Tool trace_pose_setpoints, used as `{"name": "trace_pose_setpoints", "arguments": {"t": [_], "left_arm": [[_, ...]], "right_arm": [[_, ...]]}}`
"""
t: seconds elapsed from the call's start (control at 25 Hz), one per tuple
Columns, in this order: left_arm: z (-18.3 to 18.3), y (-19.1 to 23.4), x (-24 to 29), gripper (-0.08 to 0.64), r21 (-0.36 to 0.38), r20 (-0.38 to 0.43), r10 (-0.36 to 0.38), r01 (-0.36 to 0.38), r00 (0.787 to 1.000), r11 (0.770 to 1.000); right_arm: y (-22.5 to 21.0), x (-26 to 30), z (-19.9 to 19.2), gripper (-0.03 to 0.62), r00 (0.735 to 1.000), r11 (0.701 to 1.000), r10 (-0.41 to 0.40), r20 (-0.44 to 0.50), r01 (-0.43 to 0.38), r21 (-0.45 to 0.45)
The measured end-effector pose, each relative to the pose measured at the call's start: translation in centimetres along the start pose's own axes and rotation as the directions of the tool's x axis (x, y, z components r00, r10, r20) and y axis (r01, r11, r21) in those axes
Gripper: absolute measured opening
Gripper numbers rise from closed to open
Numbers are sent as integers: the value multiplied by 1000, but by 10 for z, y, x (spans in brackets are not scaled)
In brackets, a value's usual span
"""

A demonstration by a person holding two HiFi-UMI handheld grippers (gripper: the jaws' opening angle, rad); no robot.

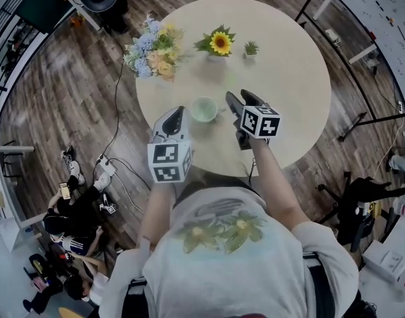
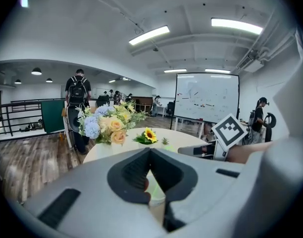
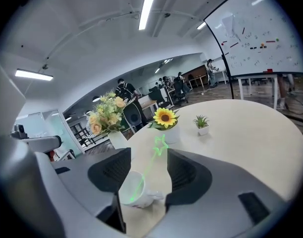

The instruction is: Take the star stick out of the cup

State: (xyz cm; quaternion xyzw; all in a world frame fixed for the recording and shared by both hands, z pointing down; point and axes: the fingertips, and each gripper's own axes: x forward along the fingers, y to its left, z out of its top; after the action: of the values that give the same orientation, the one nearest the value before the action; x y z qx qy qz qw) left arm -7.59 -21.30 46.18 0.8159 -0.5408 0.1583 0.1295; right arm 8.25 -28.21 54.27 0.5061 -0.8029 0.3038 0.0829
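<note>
The left hand-held gripper [image 1: 178, 112], jaws pressed together, points at the one cup [image 1: 204, 109] mid-frame on the counter [image 1: 302, 85]. The right hand-held gripper [image 1: 241, 100], jaws spread, frames the single green star stick [image 3: 160, 144], which leans in that cup. One bouquet [image 1: 153, 48] and one sunflower [image 1: 220, 43] stand higher in the frame.

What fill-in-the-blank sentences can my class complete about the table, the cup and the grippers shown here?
1. The green star stick sits in a white ____.
2. The right gripper's jaws are ____, with the stick seen between them.
3. Behind the stick, a small pot holds a yellow ____.
4. The table top is ____ in shape.

Missing words: cup; open; sunflower; round.
</note>
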Motion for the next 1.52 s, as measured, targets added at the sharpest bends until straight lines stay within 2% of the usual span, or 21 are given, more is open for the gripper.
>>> {"name": "trace_pose_setpoints", "arguments": {"t": [0.56, 0.92, 1.12, 1.16, 1.28, 1.52], "left_arm": [[-17, 8, 27, 3, -22, -53, 1, -2, 999, 1000], [-23, 11, 36, 3, -28, -75, -6, 4, 997, 1000], [-27, 12, 39, 3, -33, -88, -8, 5, 996, 999], [-28, 12, 39, 3, -34, -89, -7, 4, 996, 999], [-29, 15, 40, 3, -38, -90, -5, 1, 996, 999], [-34, 18, 37, 3, -47, -93, 0, -5, 996, 999]], "right_arm": [[-15, 48, -10, 238, 997, 985, 65, -46, -57, 163], [-19, 58, -16, 228, 993, 977, 100, -66, -86, 193], [-20, 62, -16, 191, 991, 974, 115, -64, -100, 204], [-20, 63, -16, 170, 991, 974, 115, -64, -101, 202], [-16, 64, -13, 49, 991, 978, 125, -51, -114, 173], [-3, 59, -9, 37, 988, 980, 155, -30, -149, 131]]}}
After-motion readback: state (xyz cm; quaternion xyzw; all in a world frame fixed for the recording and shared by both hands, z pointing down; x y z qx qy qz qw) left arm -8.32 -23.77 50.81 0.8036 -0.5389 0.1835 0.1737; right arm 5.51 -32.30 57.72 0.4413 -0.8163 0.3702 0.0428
